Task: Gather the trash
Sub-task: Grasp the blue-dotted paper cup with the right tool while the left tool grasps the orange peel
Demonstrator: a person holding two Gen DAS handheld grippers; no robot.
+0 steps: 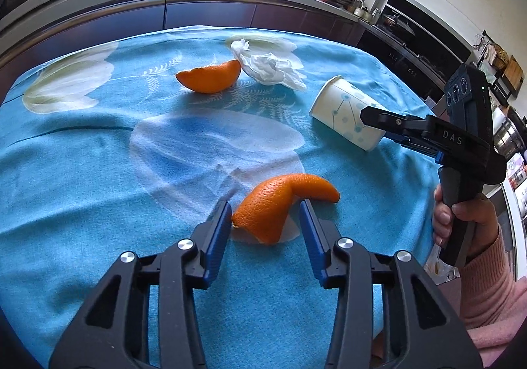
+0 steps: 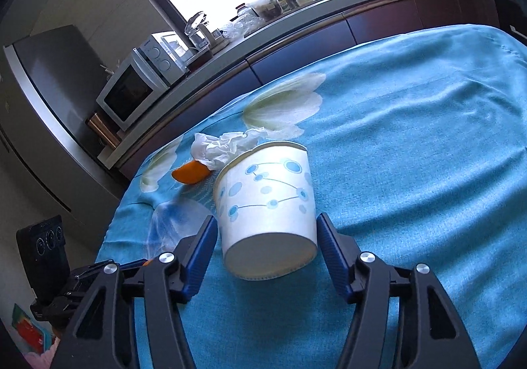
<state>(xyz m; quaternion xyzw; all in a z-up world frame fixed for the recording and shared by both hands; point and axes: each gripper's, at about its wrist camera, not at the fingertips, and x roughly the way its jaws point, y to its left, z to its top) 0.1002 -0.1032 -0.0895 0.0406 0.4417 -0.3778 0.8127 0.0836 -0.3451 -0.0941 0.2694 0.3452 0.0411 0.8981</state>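
Trash on a blue cloth, a claw at two of the pieces.

Left claw [image 1: 265,215] has its ribbed blue pads spread either side of a curled, pebbly orange peel [image 1: 280,204], the left pad at its edge, the right one not visibly pressing. Right claw [image 2: 266,245] stands parted around the flat base of a tipped paper cup [image 2: 266,201], smooth white with blue dots, lying on its side; narrow gaps show at both pads. Farther back, a second peel wedge [image 1: 210,77] touches a crumpled white tissue [image 1: 270,67]. Fuzzy turquoise tablecloth [image 1: 82,171] with pale flower prints covers the counter; bare cloth lies open to the left. A person's hand [image 1: 461,220] in a pink sleeve grips the right handle.
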